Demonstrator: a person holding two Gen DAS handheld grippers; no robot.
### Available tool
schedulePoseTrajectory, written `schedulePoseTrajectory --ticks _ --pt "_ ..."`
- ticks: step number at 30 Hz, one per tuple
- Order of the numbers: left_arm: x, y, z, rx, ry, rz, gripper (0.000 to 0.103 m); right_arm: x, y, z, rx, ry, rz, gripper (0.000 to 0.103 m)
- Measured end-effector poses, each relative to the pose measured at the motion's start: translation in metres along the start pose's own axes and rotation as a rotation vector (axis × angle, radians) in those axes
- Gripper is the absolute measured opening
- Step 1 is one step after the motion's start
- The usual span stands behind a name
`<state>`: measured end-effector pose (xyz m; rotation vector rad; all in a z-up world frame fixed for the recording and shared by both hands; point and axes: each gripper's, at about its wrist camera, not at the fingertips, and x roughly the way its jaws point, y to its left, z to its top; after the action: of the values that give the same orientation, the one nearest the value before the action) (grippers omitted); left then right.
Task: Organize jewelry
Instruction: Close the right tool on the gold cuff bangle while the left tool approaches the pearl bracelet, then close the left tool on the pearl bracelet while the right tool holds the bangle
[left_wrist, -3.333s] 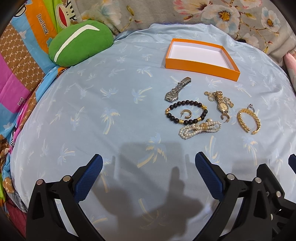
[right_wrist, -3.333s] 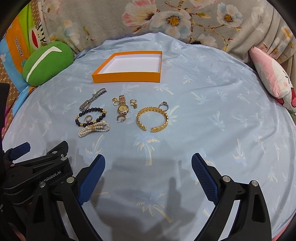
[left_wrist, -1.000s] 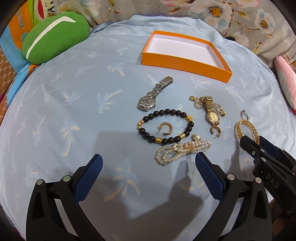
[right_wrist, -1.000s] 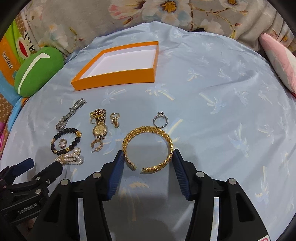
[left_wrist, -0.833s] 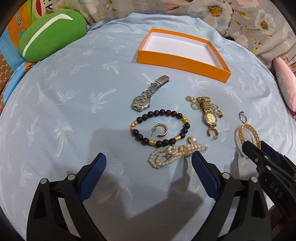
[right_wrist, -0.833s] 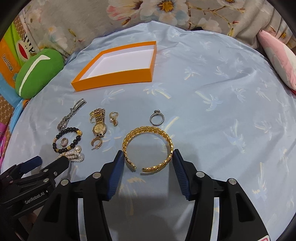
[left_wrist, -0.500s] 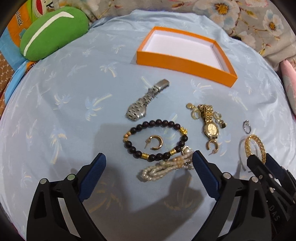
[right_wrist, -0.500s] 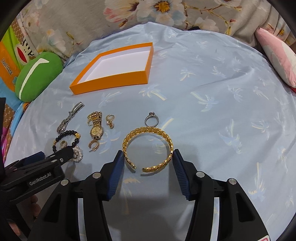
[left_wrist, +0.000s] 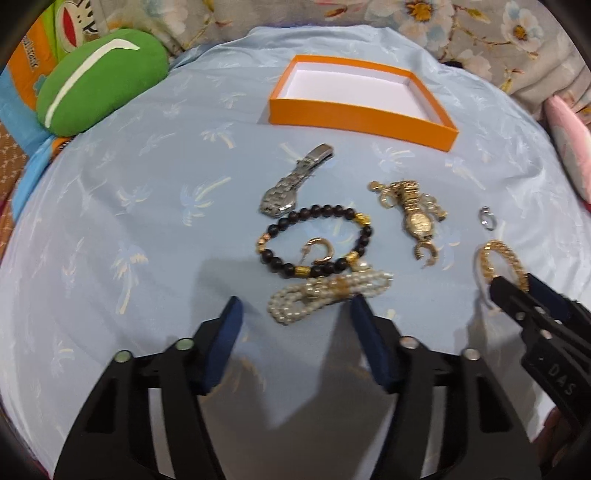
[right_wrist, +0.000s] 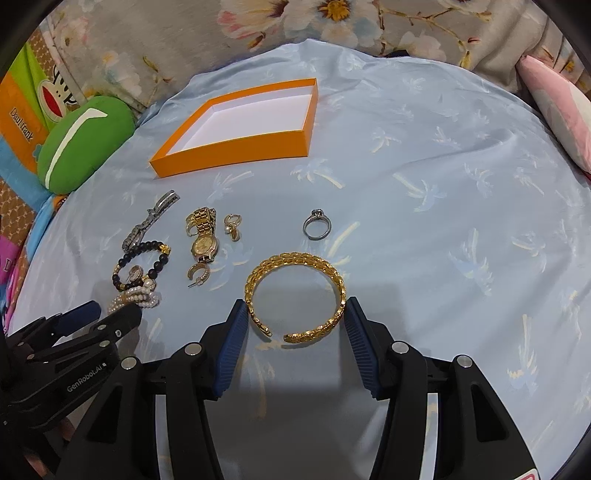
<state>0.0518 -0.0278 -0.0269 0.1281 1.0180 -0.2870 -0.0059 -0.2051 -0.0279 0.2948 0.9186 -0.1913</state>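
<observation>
Left gripper (left_wrist: 295, 314) has narrowed, jaws apart, toward one pearl bracelet (left_wrist: 328, 291); right gripper (right_wrist: 295, 317) clasps one gold bangle (right_wrist: 295, 295).

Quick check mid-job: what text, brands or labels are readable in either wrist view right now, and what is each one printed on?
"GenRobot.AI": on the left gripper, seen in the right wrist view.
"DAS": on the right gripper, seen in the left wrist view; any further letters are out of sight.
"Daul frank": on the orange cartoon cloth behind the green cushion.
Gold watch dial: too small to read.
</observation>
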Motion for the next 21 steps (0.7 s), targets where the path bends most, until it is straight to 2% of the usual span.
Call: schedulePoseTrajectory --ticks 2,4,6,9,13,15,21 --pt "-0.001 -0.003 0.000 0.011 -0.001 -0.043 0.047 -0.001 0.000 0.000 0.002 -0.003 -0.003 0.052" --pt "-0.004 -0.006 -0.001 0.028 -0.002 -0.088 0.034 -0.002 -0.001 0.000 0.005 -0.004 -0.004 0.053" --pt "-0.005 -0.005 -0.002 0.021 -0.002 -0.124 0.035 -0.002 -0.001 0.000 0.007 -0.006 -0.006 0.053" --pt "-0.008 -0.001 0.003 0.030 -0.034 -0.110 0.038 -0.002 -0.002 0.001 0.008 -0.006 -0.006 0.052" --pt "-0.002 0.004 0.007 0.045 -0.028 -0.152 0.038 -0.003 -0.002 0.001 0.007 -0.005 -0.006 0.052" --pt "0.001 0.001 0.006 0.076 -0.022 -0.187 0.038 -0.003 -0.002 0.000 0.006 -0.005 -0.007 0.052" --pt "0.001 -0.016 -0.001 0.219 -0.068 -0.245 0.039 -0.003 -0.002 0.001 0.009 -0.001 -0.011 0.052"
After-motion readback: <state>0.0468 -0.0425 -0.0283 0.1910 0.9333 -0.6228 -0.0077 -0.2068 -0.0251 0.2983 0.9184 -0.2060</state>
